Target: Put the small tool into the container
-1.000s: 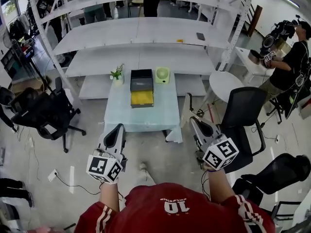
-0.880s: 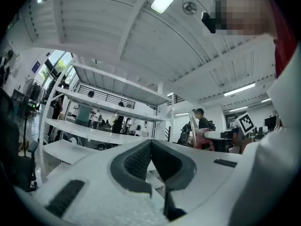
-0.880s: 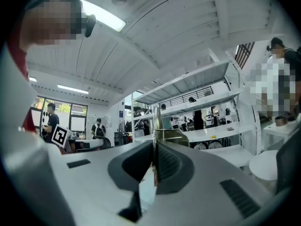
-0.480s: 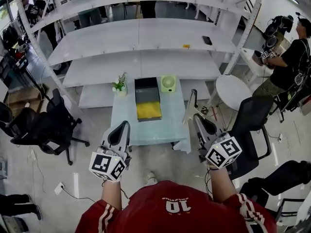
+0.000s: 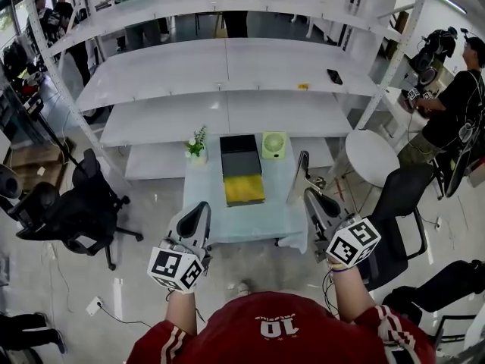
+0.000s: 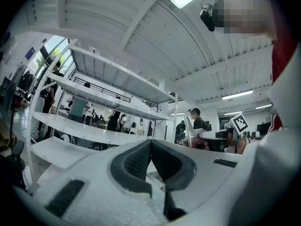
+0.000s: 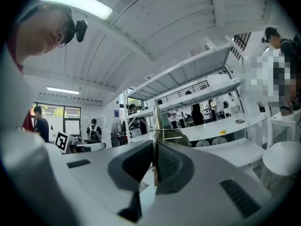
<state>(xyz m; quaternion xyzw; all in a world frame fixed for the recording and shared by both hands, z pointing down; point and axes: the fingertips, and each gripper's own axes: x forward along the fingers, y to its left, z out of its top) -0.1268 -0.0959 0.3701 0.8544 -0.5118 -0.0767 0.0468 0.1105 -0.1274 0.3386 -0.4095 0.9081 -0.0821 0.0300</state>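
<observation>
- right gripper (image 5: 309,197) is clamped on the small tool (image 7: 156,119) — its thin metal end sticks out past the jaw tips.
- left gripper (image 5: 197,212): jaws pressed together, nothing between them.
- container (image 5: 240,145) lies well ahead of both jaws; the tool is not yet in, so i judge the carry and drop remain.

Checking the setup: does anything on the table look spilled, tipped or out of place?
Nothing stands out. The plant, container and green object sit in a tidy row on the table; the right gripper holds the tool.
</observation>
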